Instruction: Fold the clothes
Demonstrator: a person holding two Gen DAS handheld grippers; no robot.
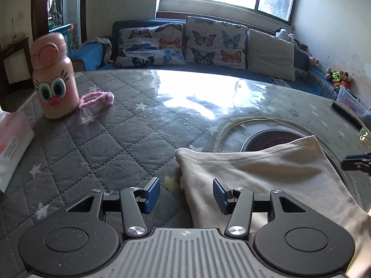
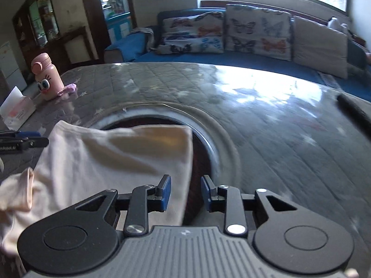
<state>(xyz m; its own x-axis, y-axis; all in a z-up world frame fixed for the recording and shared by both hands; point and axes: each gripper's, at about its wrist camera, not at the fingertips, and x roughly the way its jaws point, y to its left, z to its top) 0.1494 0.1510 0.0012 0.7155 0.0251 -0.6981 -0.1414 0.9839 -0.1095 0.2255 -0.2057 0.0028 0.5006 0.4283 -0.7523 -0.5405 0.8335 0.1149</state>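
A cream garment (image 1: 266,176) lies folded on the quilted grey table cover (image 1: 97,153), partly over a round cut-out. My left gripper (image 1: 186,194) is open and hovers over the garment's left edge, which runs between the blue pads without being touched by them. In the right wrist view the same garment (image 2: 111,157) spreads to the left, with a pinkish cuff at the near left. My right gripper (image 2: 185,193) is open over the garment's right edge, its pads not pressing on the cloth. Each gripper shows at the edge of the other's view: right gripper (image 1: 357,163), left gripper (image 2: 23,141).
A pink bottle with a cartoon face (image 1: 54,78) and a pink fuzzy loop (image 1: 97,98) stand at the far left, next to a tissue pack (image 1: 12,143). The round cut-out (image 2: 208,134) holds a dark burner. A dark remote (image 2: 354,113) lies far right. Behind is a sofa with cushions (image 1: 215,44).
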